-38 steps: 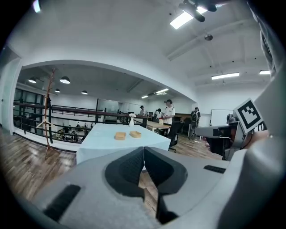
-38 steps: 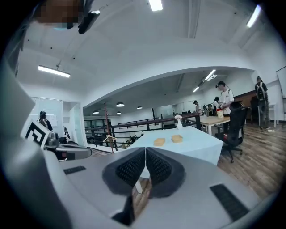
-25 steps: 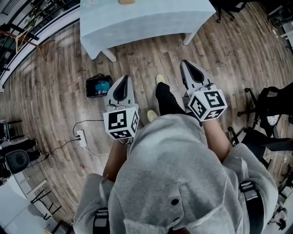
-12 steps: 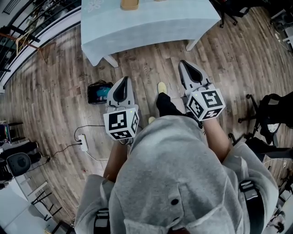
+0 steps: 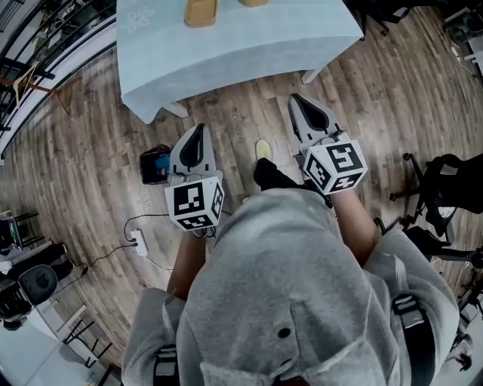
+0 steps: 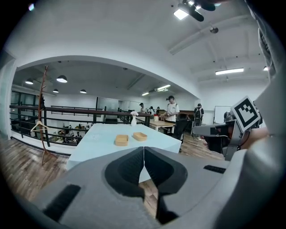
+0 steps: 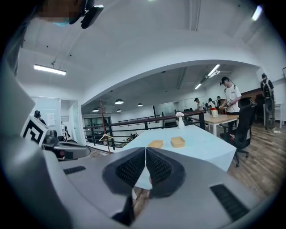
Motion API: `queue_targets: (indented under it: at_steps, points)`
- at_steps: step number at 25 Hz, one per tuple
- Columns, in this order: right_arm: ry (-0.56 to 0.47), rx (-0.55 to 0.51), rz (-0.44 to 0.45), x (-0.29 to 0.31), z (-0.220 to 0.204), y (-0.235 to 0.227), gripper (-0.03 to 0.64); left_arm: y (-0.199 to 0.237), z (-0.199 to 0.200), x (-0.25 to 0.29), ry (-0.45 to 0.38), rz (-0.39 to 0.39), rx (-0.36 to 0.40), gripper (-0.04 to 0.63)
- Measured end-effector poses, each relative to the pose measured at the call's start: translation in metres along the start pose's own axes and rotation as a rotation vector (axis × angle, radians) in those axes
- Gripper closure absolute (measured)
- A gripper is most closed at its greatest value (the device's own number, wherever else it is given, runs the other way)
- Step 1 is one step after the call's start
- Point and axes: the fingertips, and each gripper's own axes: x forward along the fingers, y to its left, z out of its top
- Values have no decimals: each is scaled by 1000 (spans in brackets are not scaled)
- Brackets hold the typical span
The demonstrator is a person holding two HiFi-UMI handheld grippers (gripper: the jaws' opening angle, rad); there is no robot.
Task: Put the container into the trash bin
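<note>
left hand-held gripper (image 5: 200,128) and right hand-held gripper (image 5: 296,99) carried empty above the wooden floor (image 5: 249,113)
both pairs of jaws are pressed together, nothing between them. a dark trash bin (image 5: 154,165) is seen on the floor just beside the left one; farther off, a tan container (image 5: 201,11) and a second container (image 6: 140,136) lie on the pale blue tabletop (image 5: 241,41).

Two containers (image 6: 121,140) sit on the table (image 5: 249,45); the trash bin (image 5: 153,164) stands before its left corner.
</note>
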Motion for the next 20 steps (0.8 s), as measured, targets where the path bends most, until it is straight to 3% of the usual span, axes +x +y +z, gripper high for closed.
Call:
queue_targets:
  at_steps: [20]
  points:
    - [19, 39, 68, 90, 20, -92, 589, -2, 31, 124, 58, 39, 35, 572]
